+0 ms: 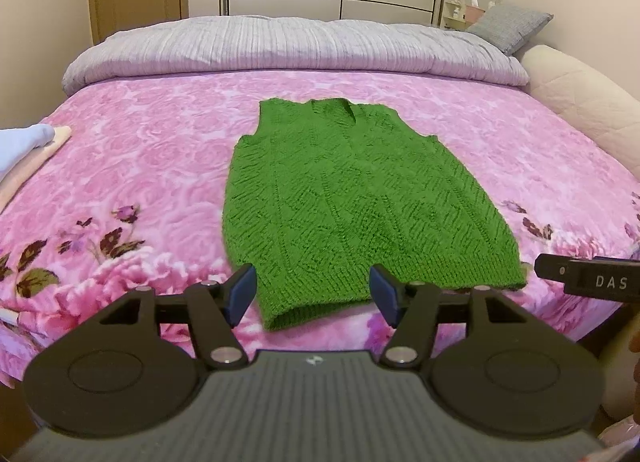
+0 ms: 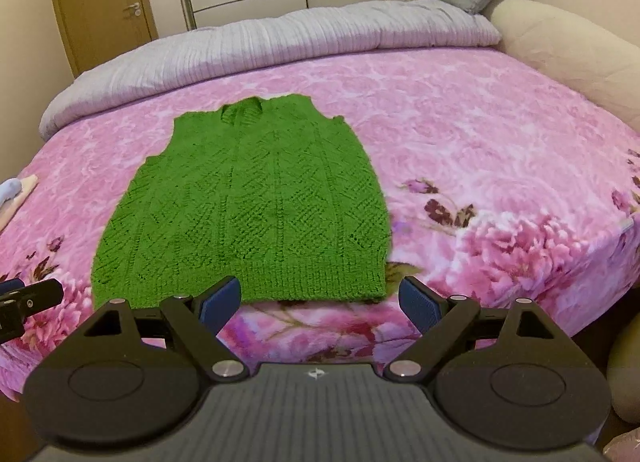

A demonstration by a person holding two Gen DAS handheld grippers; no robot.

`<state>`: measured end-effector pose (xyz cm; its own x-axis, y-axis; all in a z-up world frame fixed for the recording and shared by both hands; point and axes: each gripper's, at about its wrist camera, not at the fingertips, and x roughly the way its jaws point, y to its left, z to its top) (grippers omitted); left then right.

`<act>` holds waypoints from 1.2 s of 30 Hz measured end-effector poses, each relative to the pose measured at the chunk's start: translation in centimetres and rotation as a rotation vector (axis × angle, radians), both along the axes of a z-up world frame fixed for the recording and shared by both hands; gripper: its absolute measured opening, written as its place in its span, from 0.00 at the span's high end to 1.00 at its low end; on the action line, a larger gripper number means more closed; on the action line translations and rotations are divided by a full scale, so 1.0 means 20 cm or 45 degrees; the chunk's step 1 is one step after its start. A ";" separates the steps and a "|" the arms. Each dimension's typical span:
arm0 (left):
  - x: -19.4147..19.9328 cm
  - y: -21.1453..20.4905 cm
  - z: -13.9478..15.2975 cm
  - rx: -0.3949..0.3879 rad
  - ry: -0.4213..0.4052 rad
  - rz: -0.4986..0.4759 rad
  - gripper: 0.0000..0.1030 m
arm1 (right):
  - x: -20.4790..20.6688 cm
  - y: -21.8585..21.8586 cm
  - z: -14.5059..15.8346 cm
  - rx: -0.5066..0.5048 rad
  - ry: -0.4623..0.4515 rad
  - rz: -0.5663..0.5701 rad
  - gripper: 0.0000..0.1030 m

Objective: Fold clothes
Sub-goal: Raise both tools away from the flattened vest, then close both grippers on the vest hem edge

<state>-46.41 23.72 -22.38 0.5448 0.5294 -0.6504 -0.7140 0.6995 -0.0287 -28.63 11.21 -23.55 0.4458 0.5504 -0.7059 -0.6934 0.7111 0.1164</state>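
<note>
A green knitted vest [image 1: 352, 198] lies flat on a bed covered with a pink floral blanket [image 1: 140, 166], its V-neck pointing away toward a rolled grey duvet [image 1: 280, 46] at the far side. The hem lies nearest the cameras. The left claw [image 1: 312, 294] hovers above the hem's left corner, jaws apart, nothing between its blue pads [image 1: 240, 294]. The right claw [image 2: 320, 304] hangs just short of the hem's right end, jaws spread wider and empty, above the pink blanket. Neither claw touches the vest. At the left edge of the bed sits a small stack of pale folded clothes [image 1: 28, 146]. A grey pillow [image 1: 508, 26] rests in the far right corner.
</note>
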 end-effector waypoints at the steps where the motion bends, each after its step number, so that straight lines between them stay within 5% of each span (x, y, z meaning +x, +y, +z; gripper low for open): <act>1: 0.01 0.00 0.00 0.000 0.003 -0.002 0.44 | 0.01 0.00 0.00 0.000 0.001 -0.003 0.14; 19: 0.00 0.02 0.00 -0.035 -0.039 -0.046 0.38 | 0.05 -0.04 0.03 0.040 0.018 -0.003 0.14; 28: -0.10 0.34 -0.30 -0.406 -0.148 0.075 0.44 | 0.30 -0.07 -0.24 0.032 0.196 -0.021 0.14; 36: -0.10 0.65 -0.52 -0.628 -0.251 0.204 0.45 | 0.60 -0.07 -0.42 0.173 0.382 -0.036 0.22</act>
